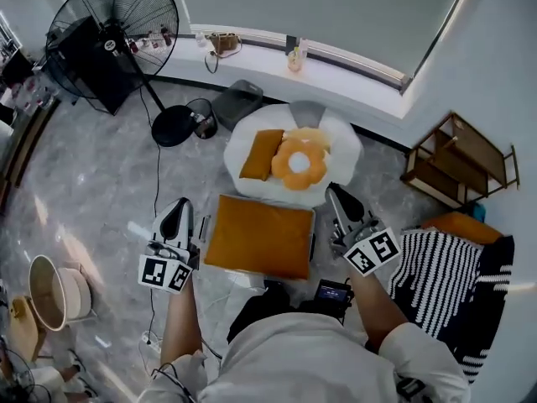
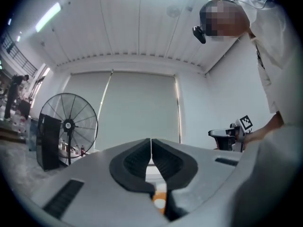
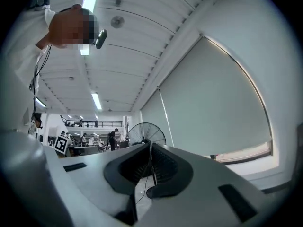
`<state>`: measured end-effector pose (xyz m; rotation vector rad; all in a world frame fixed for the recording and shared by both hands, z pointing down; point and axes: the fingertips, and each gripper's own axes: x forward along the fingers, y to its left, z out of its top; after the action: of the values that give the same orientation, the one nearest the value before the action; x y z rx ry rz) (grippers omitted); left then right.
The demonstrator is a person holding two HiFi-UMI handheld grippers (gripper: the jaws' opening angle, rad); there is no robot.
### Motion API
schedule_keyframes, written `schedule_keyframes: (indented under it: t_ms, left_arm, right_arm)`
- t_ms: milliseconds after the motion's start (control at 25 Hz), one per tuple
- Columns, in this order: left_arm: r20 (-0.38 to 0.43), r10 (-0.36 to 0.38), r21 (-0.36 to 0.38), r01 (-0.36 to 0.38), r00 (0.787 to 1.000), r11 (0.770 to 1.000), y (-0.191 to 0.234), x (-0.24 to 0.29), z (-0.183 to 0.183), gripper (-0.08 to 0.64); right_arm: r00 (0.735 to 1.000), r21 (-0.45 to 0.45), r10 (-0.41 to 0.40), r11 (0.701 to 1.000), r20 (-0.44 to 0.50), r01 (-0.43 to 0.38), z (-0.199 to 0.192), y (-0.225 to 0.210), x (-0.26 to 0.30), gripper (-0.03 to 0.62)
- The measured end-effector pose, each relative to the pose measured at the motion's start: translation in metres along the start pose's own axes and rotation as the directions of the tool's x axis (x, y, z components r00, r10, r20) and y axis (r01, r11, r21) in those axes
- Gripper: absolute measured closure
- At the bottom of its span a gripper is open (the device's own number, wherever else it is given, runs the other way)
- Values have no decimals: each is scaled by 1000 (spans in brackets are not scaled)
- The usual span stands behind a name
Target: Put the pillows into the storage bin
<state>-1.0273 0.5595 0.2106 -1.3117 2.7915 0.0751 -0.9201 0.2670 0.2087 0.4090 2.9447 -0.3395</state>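
In the head view a big orange square pillow [image 1: 260, 238] lies flat in a grey-rimmed storage bin [image 1: 314, 240] just in front of me. Beyond it, a white round cushion [image 1: 346, 141] carries a smaller orange pillow [image 1: 260, 154] and a donut-shaped pillow [image 1: 299, 164]. My left gripper [image 1: 179, 206] is held up to the left of the bin, my right gripper [image 1: 336, 193] to its right. Both are shut and hold nothing. In the left gripper view the gripper [image 2: 151, 143] points level at a window blind. In the right gripper view the gripper [image 3: 151, 148] shows its pads meeting.
A tall black fan [image 1: 113, 23] stands at the back left, its round base [image 1: 172, 126] on the floor beside a grey box [image 1: 237, 103]. A wooden shelf [image 1: 461, 158] and a striped cloth [image 1: 445, 280] are at the right. A basin [image 1: 54, 292] sits at the lower left.
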Motion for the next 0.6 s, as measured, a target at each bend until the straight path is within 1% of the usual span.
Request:
schedule_keyframes:
  t_ms: [80, 160, 280, 360, 480, 600]
  left_arm:
    - [13, 14, 41, -15, 1000, 999, -17, -20, 23, 546]
    - [23, 34, 72, -35, 999, 997, -40, -45, 39, 546]
    - [54, 72, 96, -76, 996, 992, -73, -82, 60, 546]
    - [72, 84, 104, -92, 994, 990, -96, -103, 72, 545]
    - [84, 87, 107, -95, 993, 990, -136, -132, 77, 546]
    - [61, 89, 97, -94, 994, 991, -175, -158, 70, 546]
  right_arm:
    - [999, -23, -18, 1000, 28, 19, 23, 6, -24, 552]
    - [999, -59, -34, 998, 43, 36, 40, 14, -54, 552]
    - [998, -136, -49, 989, 46, 55, 60, 27, -96, 552]
    - [997, -189, -60, 980, 41, 67, 70, 38, -124, 552]
    - [996, -260, -76, 962, 38, 83, 82, 54, -172, 552]
    - [995, -271, -100, 957, 19, 102, 83, 63, -220, 552]
